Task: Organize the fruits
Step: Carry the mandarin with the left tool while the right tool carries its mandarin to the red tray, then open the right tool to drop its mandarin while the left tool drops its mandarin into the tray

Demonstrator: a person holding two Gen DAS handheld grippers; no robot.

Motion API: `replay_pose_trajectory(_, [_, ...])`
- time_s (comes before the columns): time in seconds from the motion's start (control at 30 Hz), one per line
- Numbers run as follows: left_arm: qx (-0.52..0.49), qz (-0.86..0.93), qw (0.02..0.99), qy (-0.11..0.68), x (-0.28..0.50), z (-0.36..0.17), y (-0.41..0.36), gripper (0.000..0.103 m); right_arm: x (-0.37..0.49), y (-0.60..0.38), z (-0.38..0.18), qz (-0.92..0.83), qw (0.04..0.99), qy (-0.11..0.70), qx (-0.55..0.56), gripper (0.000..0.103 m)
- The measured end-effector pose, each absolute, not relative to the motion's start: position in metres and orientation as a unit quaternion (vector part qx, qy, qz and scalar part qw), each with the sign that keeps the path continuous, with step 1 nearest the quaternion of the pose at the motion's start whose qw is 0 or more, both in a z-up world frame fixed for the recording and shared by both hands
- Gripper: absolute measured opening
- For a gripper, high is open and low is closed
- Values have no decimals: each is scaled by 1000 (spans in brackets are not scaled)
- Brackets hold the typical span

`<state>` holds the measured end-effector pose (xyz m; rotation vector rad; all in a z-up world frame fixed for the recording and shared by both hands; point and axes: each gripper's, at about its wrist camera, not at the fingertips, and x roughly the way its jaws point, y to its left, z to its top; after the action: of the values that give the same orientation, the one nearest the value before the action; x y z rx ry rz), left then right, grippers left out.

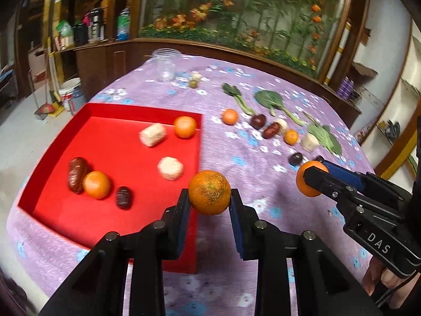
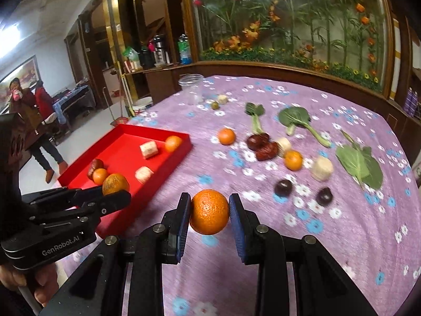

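Altogether seven oranges [image 1: 209, 196], two gripped.

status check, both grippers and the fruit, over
Left hand-held gripper shut on dull round orange at red tray edge. Right hand-held gripper shut on bright round orange above purple floral cloth. Nothing blocking.

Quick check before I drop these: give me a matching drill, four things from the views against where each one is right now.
Things:
1. red tray
2. clear jar
3. leafy greens
4. dull-skinned orange

Places:
A. in the left tongs
B. far end of the table
C. left side of the purple cloth
D. right side of the cloth

Pairs: 1-C, 2-B, 3-D, 4-A
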<state>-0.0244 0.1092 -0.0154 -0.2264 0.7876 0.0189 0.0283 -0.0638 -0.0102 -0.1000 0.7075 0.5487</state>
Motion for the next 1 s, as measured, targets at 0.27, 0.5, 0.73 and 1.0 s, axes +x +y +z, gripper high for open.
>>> replay_pose_trajectory(0.27, [-140, 64, 912, 381, -32, -19, 154, 28, 34, -15, -7, 304, 891, 333, -54, 33])
replay_pose_trajectory(0.5, [-153, 90, 906, 384, -37, -24, 181, 28, 43, 24, -11, 328, 881, 336, -54, 33])
replay_pose_trajectory(0.73, [-157, 120, 899, 392, -41, -32, 203, 28, 39, 56, -24, 354, 865, 348, -65, 32])
replay_pose_trajectory(1.0, [-166, 137, 887, 408, -39, -44, 217, 28, 35, 72, -44, 367, 851, 368, -74, 32])
